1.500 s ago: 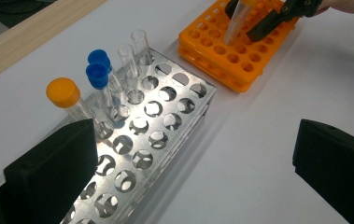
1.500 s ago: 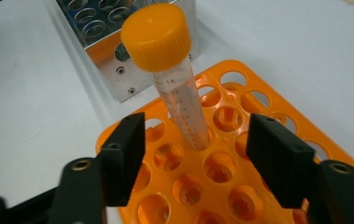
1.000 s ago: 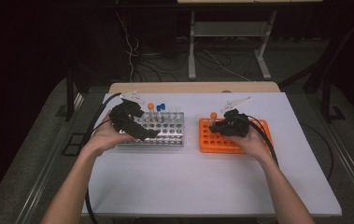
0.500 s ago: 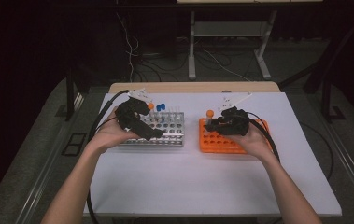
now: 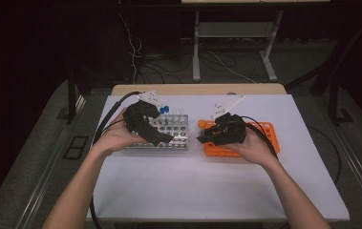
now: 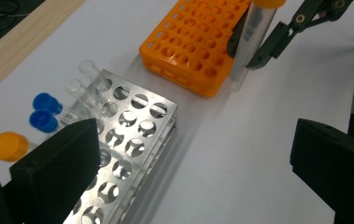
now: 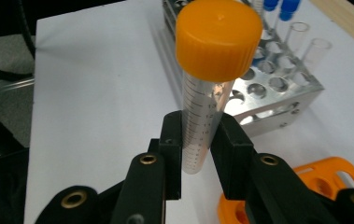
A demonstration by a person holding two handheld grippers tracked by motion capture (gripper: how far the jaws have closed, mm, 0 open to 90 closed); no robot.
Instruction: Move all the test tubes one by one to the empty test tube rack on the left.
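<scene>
Orange cap first: your right gripper (image 7: 198, 154) is clenched on a clear tube (image 7: 202, 130) with an orange cap (image 7: 219, 37), gripping it around the printed scale, well below the cap. The tube stands close to upright, just off the near left edge of the orange rack (image 6: 198, 42), its foot low over the white tabletop (image 5: 193, 191). Judging by that, you are moving the tube to or from the orange rack. Keep it vertical, keep the grip firm but not tighter, and line the foot up over a single hole before you lower it; a tilt would catch it on the rim.

Your left gripper (image 6: 193, 172) is released, its jaws wide apart over the near end of the metal rack (image 6: 128, 154). Keep it there, clear of the tube's path.

Farther off, two blue-capped tubes (image 6: 44, 114), another orange-capped one (image 6: 9, 145) and two uncapped tubes (image 6: 88, 70) stand at the far side of the metal rack.

The tube's foot is hard to place: I cannot tell whether it touches the tabletop, and your right hand (image 5: 252, 148) covers part of the orange rack in the high view.
</scene>
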